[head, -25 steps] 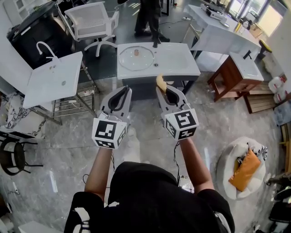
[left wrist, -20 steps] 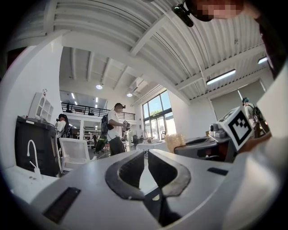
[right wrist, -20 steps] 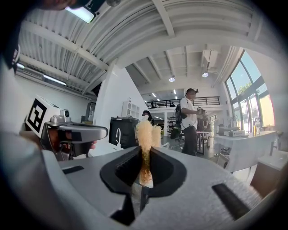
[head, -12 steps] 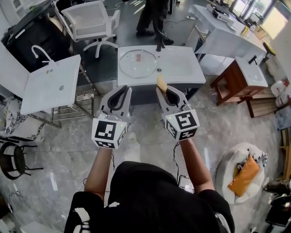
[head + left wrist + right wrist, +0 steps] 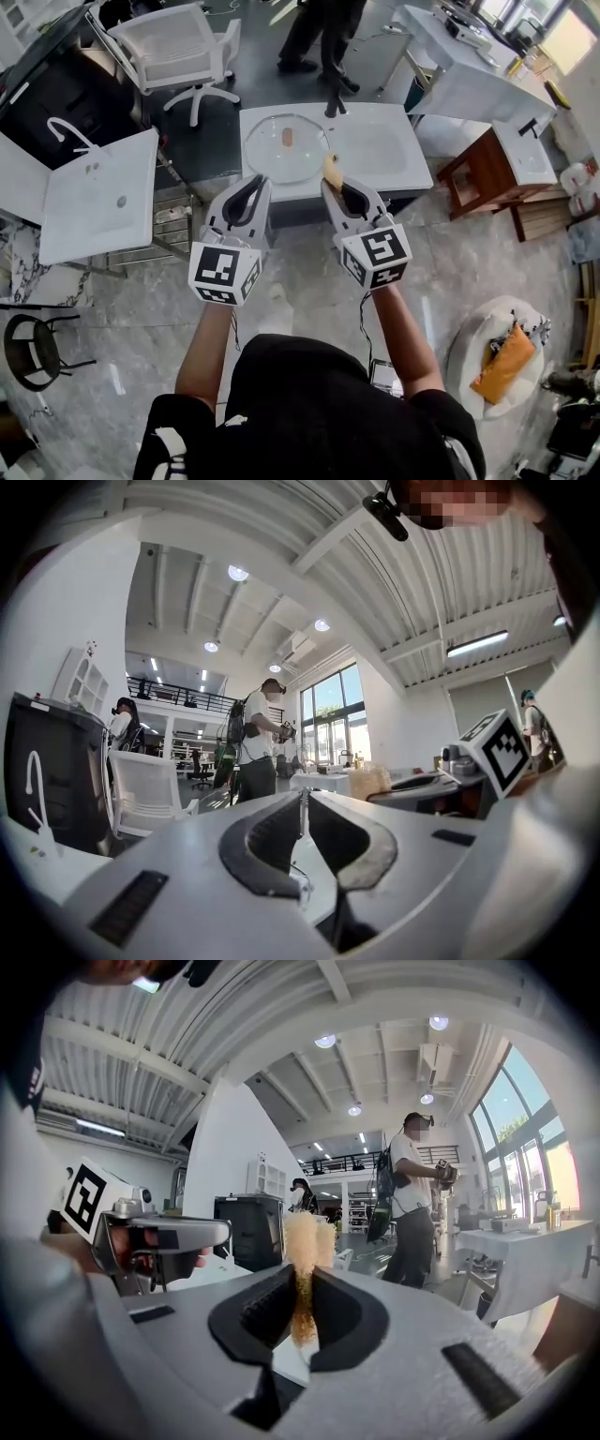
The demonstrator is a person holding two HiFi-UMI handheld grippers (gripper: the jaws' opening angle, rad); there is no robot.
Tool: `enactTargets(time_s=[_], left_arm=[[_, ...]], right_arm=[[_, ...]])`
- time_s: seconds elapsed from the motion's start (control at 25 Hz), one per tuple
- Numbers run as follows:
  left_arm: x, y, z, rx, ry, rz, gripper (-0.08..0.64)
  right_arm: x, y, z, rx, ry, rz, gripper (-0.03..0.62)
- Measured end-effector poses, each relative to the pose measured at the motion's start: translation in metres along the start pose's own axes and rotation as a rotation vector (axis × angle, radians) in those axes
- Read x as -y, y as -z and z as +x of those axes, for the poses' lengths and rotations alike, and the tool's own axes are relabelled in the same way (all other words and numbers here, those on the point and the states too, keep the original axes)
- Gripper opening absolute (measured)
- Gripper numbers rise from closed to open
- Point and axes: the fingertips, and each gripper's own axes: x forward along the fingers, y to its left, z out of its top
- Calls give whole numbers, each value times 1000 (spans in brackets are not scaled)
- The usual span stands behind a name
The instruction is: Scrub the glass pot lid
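A round glass pot lid [image 5: 287,147] with a tan knob lies in the basin of a white sink counter [image 5: 375,141] ahead of me in the head view. My left gripper [image 5: 255,183] is shut with nothing between its jaws, just short of the counter's near edge. In the left gripper view its tips [image 5: 302,799] meet. My right gripper [image 5: 331,178] is shut on a yellow sponge [image 5: 331,170], which sticks up past the jaws. The right gripper view shows the sponge [image 5: 303,1246] pinched between the pads, and the left gripper [image 5: 150,1237] at the left.
A second white sink with a curved tap [image 5: 94,192] stands at the left, above a wire rack [image 5: 169,220]. A white chair [image 5: 173,42] and a standing person [image 5: 323,37] are beyond the counter. A wooden-based sink [image 5: 502,164] stands right; a round cushion [image 5: 502,352] lies on the floor.
Both grippers have moved forward together toward the sink counter, which now lies closer beneath them. Their jaws are unchanged and the sponge stays held.
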Motion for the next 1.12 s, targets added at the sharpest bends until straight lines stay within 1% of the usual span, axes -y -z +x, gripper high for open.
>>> enactTargets(time_s=[0.44,0.68,1.12], left_arm=[[-73,11,68,-24,37,-35,25],[-98,19,92,-29,66,-41,25],[-125,26,109,-39,60,-30,25]], right_arm=[[32,-6,90,-41,29,5,21],[40,-6,124,-49,45,7,21],[49,-4,155,-53,45,9,21]])
